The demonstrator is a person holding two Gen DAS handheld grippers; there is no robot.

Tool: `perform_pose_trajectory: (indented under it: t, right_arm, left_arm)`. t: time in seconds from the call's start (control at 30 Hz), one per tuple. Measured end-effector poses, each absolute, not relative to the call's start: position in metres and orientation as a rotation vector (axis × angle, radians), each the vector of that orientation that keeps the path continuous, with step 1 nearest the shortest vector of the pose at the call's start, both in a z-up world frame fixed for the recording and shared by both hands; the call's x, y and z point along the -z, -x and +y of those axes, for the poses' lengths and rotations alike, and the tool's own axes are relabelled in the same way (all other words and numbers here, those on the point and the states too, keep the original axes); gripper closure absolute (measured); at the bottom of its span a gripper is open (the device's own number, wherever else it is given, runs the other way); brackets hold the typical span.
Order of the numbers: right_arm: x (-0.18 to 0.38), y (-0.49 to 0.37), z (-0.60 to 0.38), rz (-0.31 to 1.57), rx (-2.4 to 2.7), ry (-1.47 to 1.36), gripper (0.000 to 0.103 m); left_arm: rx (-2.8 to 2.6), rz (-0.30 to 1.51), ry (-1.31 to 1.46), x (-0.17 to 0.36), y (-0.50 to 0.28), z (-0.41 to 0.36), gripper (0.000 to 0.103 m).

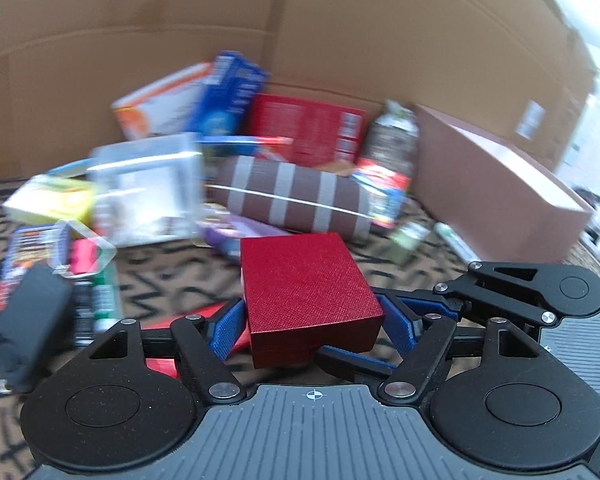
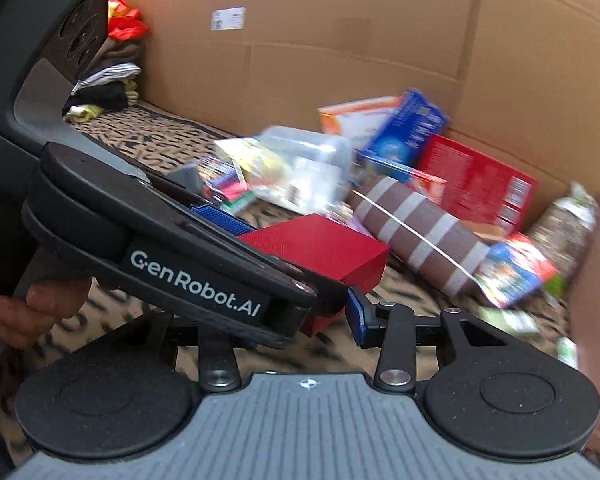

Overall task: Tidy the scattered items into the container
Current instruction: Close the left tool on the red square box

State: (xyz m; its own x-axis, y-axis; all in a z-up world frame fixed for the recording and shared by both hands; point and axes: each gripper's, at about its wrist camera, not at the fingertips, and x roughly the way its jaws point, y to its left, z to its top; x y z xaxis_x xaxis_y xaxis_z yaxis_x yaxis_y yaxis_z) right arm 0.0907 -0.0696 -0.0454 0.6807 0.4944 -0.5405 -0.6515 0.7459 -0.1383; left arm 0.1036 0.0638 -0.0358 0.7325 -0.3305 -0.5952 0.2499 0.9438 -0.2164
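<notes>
Brown cardboard wall (image 1: 140, 20) across the far side, creased, white label (image 2: 228, 19) on it. Tan rug (image 1: 172, 276) with black zigzag print underfoot. Folded clothes stack (image 2: 108, 80) far left. Bright daylight far right.

Even daylight, blown-out white at upper right of left view. Pile of items (image 1: 236, 168) motion-blurred; grippers' bodies sharp. Fisheye bent edges, dark corners.

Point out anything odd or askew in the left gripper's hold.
The red box sits skewed in the left gripper: its corner points toward the camera, so the blue pads press it diagonally rather than flat. The right gripper crowds in just beside it. The pile behind is too blurred to judge.
</notes>
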Motion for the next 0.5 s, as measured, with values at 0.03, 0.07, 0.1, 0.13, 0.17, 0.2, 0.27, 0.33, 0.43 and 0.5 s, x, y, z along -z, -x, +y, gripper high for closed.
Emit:
perform_pose_trajectory:
  t: [0.03, 0.07, 0.1, 0.13, 0.17, 0.2, 0.27, 0.33, 0.43, 0.5]
  right_arm:
    - [0.046, -0.088, -0.079, 0.510, -0.638, 0.328, 0.056]
    - [0.046, -0.086, -0.089, 0.520, -0.620, 0.320, 0.056]
    - [0.047, -0.084, -0.099, 0.533, -0.601, 0.307, 0.056]
    - [0.050, -0.084, -0.108, 0.548, -0.587, 0.290, 0.055]
    - [0.053, -0.083, -0.117, 0.563, -0.571, 0.274, 0.054]
    - [0.057, -0.083, -0.124, 0.574, -0.553, 0.262, 0.051]
    - [0.061, -0.081, -0.131, 0.578, -0.508, 0.253, 0.041]
    - [0.062, -0.079, -0.133, 0.562, -0.489, 0.240, 0.035]
    - [0.064, -0.081, -0.129, 0.556, -0.511, 0.221, 0.030]
    - [0.067, -0.084, -0.124, 0.557, -0.529, 0.223, 0.030]
  left_arm:
    - [0.344, 0.684, 0.117, 0.037, -0.104, 0.054, 0.028]
    - [0.368, 0.691, 0.110, 0.038, -0.104, 0.044, 0.028]
    - [0.392, 0.705, 0.106, 0.041, -0.105, 0.036, 0.028]
    - [0.416, 0.719, 0.102, 0.045, -0.106, 0.027, 0.028]
    - [0.438, 0.735, 0.094, 0.049, -0.107, 0.018, 0.026]
    - [0.454, 0.745, 0.082, 0.052, -0.106, 0.010, 0.024]
    - [0.449, 0.757, 0.065, 0.056, -0.108, 0.000, 0.017]
    - [0.438, 0.765, 0.060, 0.057, -0.109, -0.003, 0.016]
    - [0.437, 0.785, 0.089, 0.057, -0.115, 0.001, 0.014]
    - [0.443, 0.797, 0.100, 0.057, -0.120, 0.003, 0.013]
